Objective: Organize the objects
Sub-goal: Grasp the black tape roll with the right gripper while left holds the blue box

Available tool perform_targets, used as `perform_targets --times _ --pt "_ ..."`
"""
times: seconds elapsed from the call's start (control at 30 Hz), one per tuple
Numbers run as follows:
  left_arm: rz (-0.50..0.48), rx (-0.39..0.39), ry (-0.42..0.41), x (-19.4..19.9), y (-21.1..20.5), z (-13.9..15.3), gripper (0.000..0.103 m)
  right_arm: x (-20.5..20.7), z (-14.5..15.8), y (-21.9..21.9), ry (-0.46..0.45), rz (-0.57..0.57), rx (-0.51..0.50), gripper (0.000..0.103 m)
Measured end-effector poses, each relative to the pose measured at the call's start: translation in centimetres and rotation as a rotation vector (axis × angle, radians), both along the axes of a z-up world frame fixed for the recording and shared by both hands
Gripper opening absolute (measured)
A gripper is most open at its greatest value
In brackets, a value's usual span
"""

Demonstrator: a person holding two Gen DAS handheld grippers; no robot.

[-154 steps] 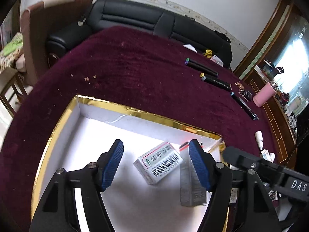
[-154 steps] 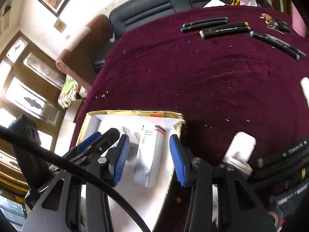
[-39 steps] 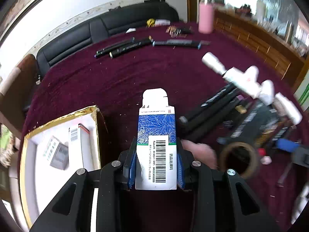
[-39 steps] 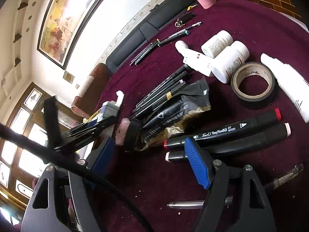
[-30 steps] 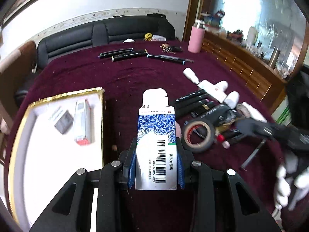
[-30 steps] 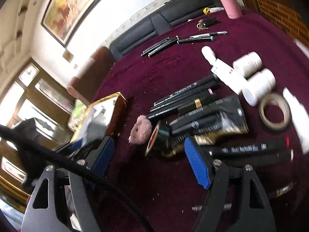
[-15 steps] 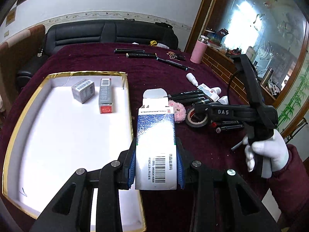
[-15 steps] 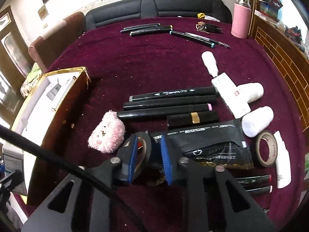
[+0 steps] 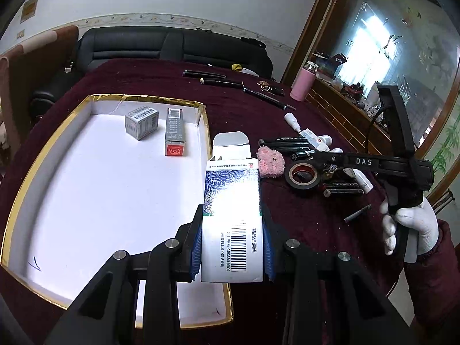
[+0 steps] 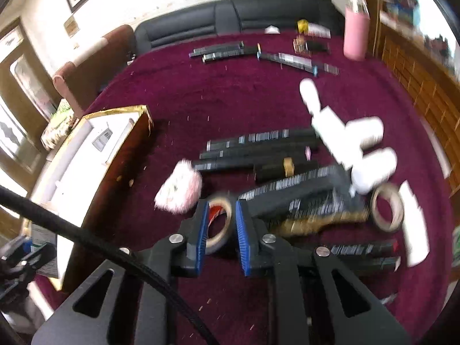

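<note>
My left gripper [image 9: 232,241] is shut on a blue and white medicine box [image 9: 232,201] with a barcode and an open top flap. It holds the box above the right wall of the gold-rimmed white tray [image 9: 201,106]. Two small boxes [image 9: 141,122] [image 9: 174,135] lie at the tray's far end. My right gripper [image 10: 220,230] is shut on a roll of black tape [image 10: 218,224], which also shows in the left wrist view [image 9: 302,176], next to a pink fluffy ball [image 10: 179,189]. The right wrist view is blurred.
Black markers [image 10: 258,152], a black pouch [image 10: 302,198], white bottles [image 10: 371,169], a tan tape roll [image 10: 386,211] and more markers [image 10: 362,251] crowd the maroon table [image 10: 230,106]. Pens [image 9: 218,79] and a pink flask [image 9: 303,84] stand far back. A sofa [image 9: 172,49] lies beyond.
My left gripper has carried the medicine box from the clutter toward the tray. My right gripper, open a second ago, has shut on the black tape roll and is moving.
</note>
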State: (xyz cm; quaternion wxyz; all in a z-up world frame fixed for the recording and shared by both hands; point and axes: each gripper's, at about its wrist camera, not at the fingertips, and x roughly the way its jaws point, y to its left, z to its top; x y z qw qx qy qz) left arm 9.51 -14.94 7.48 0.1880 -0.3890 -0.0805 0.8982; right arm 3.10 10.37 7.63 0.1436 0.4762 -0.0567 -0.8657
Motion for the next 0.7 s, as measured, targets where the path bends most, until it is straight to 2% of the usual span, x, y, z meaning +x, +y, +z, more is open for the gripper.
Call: perform_targets --times 0.03,0.13,0.2,0.33,0.43,0.47,0.6,0.7 --pt "0.0 0.002 0.001 0.2 -0.2 0.0 0.029 0.3 -0.4 0.4 -0.029 -0.012 -0.042 0.034" --pt "-0.005 0.018 0.002 0.5 -0.2 -0.1 0.029 1.1 -1.8 1.1 -0.105 -0.048 -0.155 0.048" --pt "-0.01 0.025 -0.001 0.5 -0.1 -0.3 0.029 1.0 -2.9 1.5 -0.145 -0.097 -0.22 0.048" --pt "-0.024 0.041 -0.004 0.7 -0.1 -0.5 0.029 -0.4 -4.0 2.1 -0.143 -0.194 -0.284 0.048" --pt "-0.027 0.054 -0.007 0.8 -0.3 -0.7 0.029 -1.3 -4.5 1.4 -0.133 -0.222 -0.261 0.048" --pt "-0.028 0.058 -0.007 0.9 -0.4 -0.7 0.029 -1.2 -4.4 0.9 -0.119 -0.215 -0.233 0.047" --pt "-0.03 0.061 -0.001 1.2 -0.7 -0.7 0.029 -0.4 -3.9 0.4 -0.082 -0.187 -0.17 0.026" --pt "-0.028 0.062 0.001 1.3 -0.9 -0.7 0.029 0.4 -3.5 1.0 -0.063 -0.166 -0.149 0.022"
